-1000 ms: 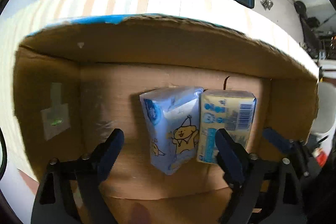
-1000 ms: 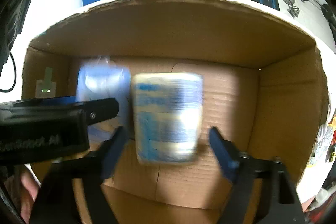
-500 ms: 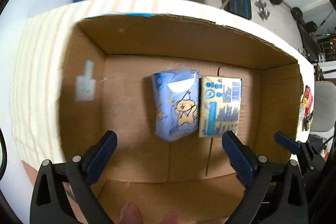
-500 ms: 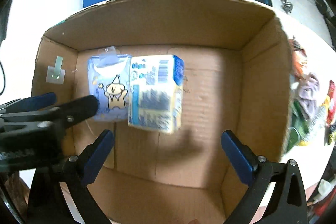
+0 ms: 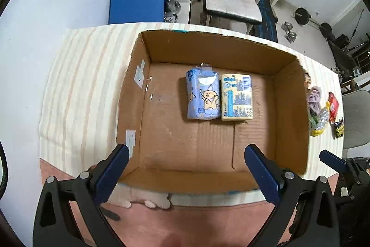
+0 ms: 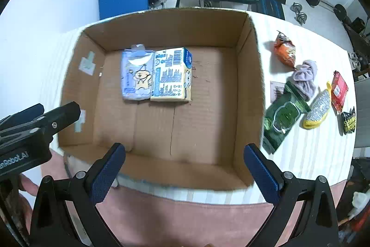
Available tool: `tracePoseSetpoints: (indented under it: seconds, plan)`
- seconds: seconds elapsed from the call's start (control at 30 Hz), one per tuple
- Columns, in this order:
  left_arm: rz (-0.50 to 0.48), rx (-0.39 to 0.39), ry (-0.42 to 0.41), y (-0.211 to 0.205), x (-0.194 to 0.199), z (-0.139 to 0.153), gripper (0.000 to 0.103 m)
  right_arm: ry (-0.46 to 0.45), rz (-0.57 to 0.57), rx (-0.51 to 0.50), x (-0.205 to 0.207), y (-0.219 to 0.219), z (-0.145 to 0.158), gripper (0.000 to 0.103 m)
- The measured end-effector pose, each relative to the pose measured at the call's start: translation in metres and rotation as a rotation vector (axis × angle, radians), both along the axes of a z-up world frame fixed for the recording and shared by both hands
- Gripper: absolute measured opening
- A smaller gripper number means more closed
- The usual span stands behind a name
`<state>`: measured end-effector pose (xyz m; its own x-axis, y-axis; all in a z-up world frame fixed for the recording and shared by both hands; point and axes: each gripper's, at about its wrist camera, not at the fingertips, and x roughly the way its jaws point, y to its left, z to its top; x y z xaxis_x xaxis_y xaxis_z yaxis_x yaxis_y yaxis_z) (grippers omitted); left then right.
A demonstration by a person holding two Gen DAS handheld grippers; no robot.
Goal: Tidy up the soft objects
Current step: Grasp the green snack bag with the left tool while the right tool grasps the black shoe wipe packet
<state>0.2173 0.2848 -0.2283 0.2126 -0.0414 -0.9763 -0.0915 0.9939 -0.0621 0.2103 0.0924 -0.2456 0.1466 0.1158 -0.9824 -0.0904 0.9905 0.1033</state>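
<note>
An open cardboard box (image 5: 289, 108) (image 6: 249, 75) stands on the striped table. On its floor lie a pale blue tissue pack with a cartoon dog (image 5: 203, 94) (image 6: 137, 74) and, touching its right side, a yellow tissue pack (image 5: 236, 96) (image 6: 172, 75). My left gripper (image 5: 186, 171) hangs open high above the box's near wall, nothing between its fingers. My right gripper (image 6: 185, 168) is open too, above the near wall, empty. The left gripper's body shows at the left edge of the right wrist view.
Right of the box lie an orange snack bag (image 6: 285, 51), a grey-purple cloth (image 6: 305, 78), a green pouch (image 6: 283, 117), a yellow-and-silver scrubber (image 6: 318, 109), a red packet (image 6: 339, 90) and a black packet (image 6: 349, 124). Chairs and gym weights stand beyond the table.
Both grippers opened wide and rose out of the box, leaving the blue and yellow packs side by side on its floor. The whole box and table are now in view.
</note>
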Motion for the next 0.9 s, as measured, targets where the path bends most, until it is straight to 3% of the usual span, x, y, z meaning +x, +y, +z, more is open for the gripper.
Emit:
tracePoseSetpoints:
  seconds: [0.27,0.43,0.57,0.73,0.9]
  plan:
    - [-0.046,0.018,-0.065,-0.034,-0.012,0.050,0.102,-0.050,-0.026,0.095,-0.016,-0.021,0.025,0.103]
    - [-0.164,0.007,-0.128,-0.098,0.006,0.086,0.102,-0.065,-0.122,0.155,-0.020,-0.085,0.049,0.103]
    - [-0.297,0.019,-0.142,-0.174,0.029,0.096,0.102,-0.075,-0.243,0.162,-0.018,-0.165,0.063,0.103]
    - [-0.464,0.026,-0.038,-0.270,0.065,0.066,0.102,-0.075,-0.419,0.113,-0.011,-0.285,0.063,0.103]
    - [-0.516,0.061,0.142,-0.343,0.101,-0.012,0.102,-0.005,-0.609,0.106,0.001,-0.409,0.029,0.103]
